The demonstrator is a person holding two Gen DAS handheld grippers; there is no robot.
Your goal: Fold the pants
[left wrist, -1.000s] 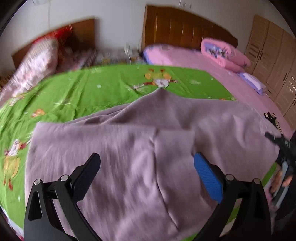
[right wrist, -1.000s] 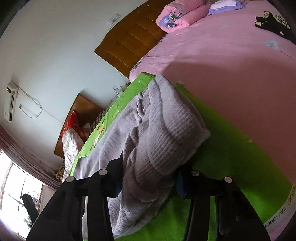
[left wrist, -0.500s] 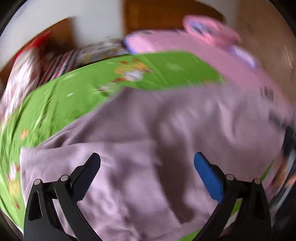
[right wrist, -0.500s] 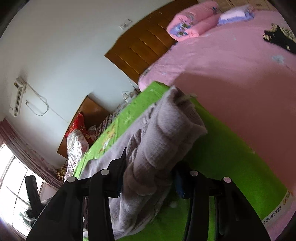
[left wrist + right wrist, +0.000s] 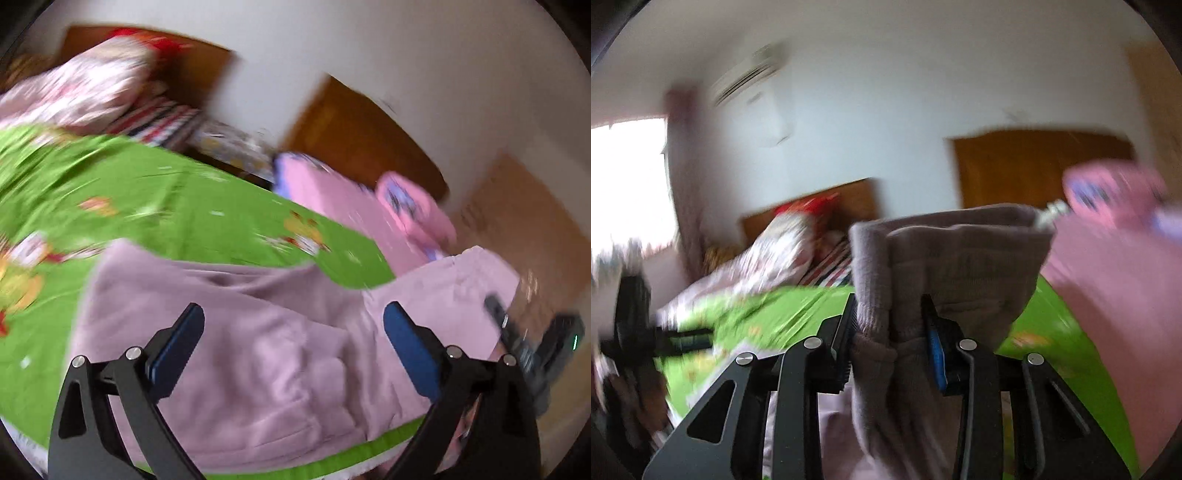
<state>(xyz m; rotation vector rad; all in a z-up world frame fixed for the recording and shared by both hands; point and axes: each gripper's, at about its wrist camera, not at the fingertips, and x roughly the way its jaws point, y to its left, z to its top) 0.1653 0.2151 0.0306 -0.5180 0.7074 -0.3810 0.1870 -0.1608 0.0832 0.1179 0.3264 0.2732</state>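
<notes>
With the right gripper (image 5: 890, 343) fingers clamped on a thick bunch of the pants (image 5: 266, 354) lifted off the bed (image 5: 177, 218) and the left gripper (image 5: 293, 332) wide open, empty, that bunch toward 3 o'clock may slip or fold crookedly.

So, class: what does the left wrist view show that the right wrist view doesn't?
Only the left wrist view: the left gripper, jaws open, above the pants spread flat.

Only the right wrist view: the right gripper shut on a bunched end of the pants, and the air conditioner.

Both: the green sheet and the pants.
</notes>
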